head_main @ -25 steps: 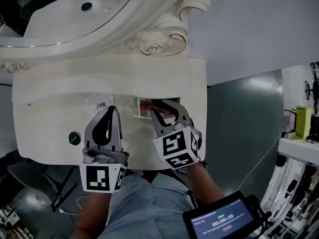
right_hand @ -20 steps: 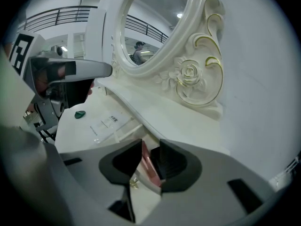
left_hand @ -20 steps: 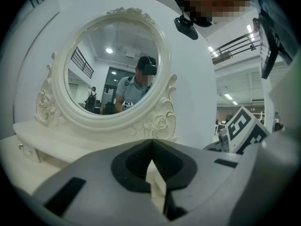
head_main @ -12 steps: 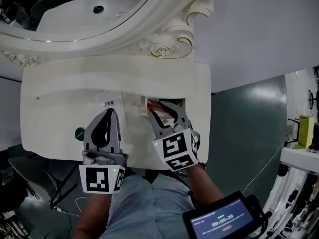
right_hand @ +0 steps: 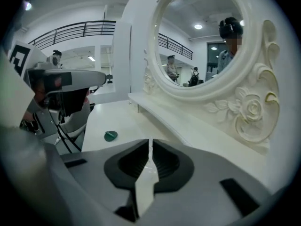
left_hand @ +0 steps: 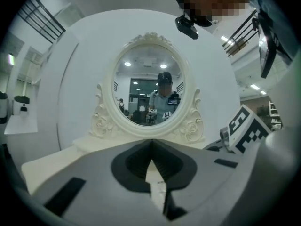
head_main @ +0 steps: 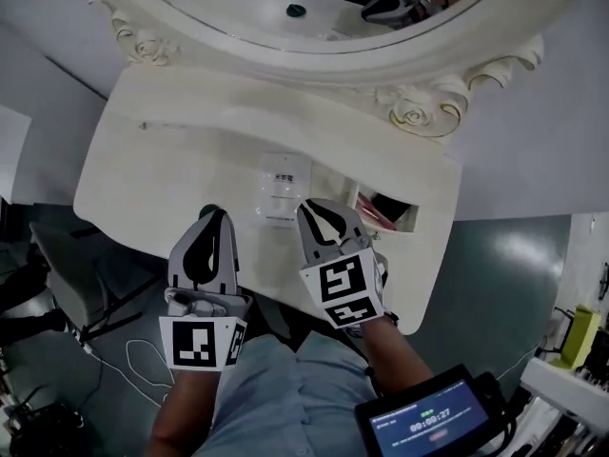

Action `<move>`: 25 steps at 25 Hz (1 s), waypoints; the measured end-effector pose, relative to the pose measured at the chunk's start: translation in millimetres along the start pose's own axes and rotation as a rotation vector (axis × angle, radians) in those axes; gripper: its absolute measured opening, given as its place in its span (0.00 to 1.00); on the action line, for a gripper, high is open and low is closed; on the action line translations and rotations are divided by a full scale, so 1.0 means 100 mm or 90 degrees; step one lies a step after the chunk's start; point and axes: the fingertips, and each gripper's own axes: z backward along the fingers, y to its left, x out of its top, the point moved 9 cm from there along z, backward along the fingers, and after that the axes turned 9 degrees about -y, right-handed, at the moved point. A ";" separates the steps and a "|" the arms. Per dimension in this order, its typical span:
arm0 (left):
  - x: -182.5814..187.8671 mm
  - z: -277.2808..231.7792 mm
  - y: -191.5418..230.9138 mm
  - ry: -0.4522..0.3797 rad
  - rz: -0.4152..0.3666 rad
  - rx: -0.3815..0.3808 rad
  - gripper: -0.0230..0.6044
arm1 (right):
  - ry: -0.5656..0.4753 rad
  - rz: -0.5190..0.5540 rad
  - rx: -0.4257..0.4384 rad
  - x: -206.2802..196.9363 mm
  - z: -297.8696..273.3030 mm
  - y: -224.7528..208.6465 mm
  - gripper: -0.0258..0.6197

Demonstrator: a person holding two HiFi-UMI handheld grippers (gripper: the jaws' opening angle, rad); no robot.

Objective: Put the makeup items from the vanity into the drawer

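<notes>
The flat white packet [head_main: 283,187] lay label-up on the vanity top [head_main: 162,160], just left of the open drawer [head_main: 416,215]. A small green round item [right_hand: 111,135] sat farther left of the drawer, near the vanity's front edge. Something red and pink already showed inside the drawer.

The packet looked thin, light and probably slick. Lying flush, it offered little to pinch, so its near edge seemed the best hold, perhaps after sliding it past the vanity's edge. The green piece looked rigid and light, best taken across its width.

The right gripper [head_main: 319,206] hovered left of the drawer, beside the packet. Its jaws had just been closing to a sliver with nothing between them. The left gripper [head_main: 221,215], farther left, had its jaws fully together and empty.
</notes>
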 end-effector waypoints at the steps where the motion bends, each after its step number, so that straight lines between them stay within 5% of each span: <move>1: 0.02 0.08 0.09 0.000 -0.002 0.018 0.04 | -0.001 0.006 0.016 0.05 -0.05 0.09 0.07; 10: 0.00 0.75 0.82 0.005 -0.006 0.175 0.04 | -0.007 0.056 0.157 0.35 -0.71 0.92 0.06; 19: -0.21 0.90 1.24 0.035 0.030 0.209 0.04 | 0.041 0.066 0.193 0.30 -1.13 1.28 0.06; 25: -0.42 0.86 1.41 0.069 0.052 0.210 0.04 | 0.084 0.067 0.219 0.15 -1.36 1.40 0.29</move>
